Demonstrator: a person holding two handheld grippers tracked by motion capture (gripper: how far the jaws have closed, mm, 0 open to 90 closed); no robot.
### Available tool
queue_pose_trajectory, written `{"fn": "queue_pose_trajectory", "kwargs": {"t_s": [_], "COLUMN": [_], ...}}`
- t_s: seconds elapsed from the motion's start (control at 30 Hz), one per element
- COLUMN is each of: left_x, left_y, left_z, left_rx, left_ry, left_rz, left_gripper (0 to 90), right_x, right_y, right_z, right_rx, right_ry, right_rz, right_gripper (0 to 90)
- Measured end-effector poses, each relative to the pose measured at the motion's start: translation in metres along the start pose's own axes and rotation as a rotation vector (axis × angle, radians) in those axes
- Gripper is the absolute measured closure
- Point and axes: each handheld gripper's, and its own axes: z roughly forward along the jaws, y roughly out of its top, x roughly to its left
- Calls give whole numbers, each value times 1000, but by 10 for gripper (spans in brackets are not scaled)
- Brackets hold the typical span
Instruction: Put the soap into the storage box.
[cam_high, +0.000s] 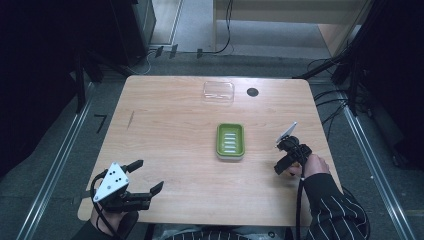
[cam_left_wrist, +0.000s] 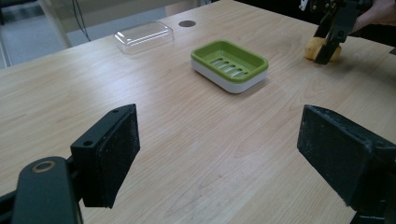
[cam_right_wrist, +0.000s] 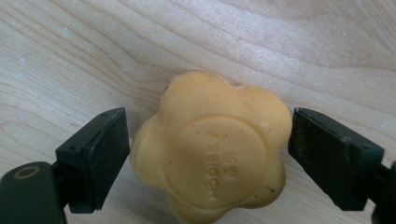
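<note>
Right gripper view: your right gripper (cam_right_wrist: 205, 154) straddles the flower-shaped soap (cam_right_wrist: 212, 149), pads just short of contact; centre and close evenly, while the left gripper (cam_left_wrist: 219, 158) idles wide open.

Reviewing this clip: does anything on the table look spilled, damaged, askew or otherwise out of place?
Nothing is spilled or broken. The clear plastic lid lies apart from the green and white soap dish, near the far edge. The flower-shaped orange soap bar lies on the bare wooden table, between the right gripper's jaws.
</note>
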Motion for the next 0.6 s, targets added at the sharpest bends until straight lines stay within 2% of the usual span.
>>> {"fn": "queue_pose_trajectory", "kwargs": {"t_s": [0.6], "left_x": [0], "left_y": [0], "left_z": [0], "left_rx": [-1], "left_ry": [-1], "left_rz": [0], "left_gripper": [136], "right_x": [0], "right_y": [0], "right_z": [2], "right_rx": [19], "right_ry": [-2], "right_rz": [-2], "right_gripper": [230]}}
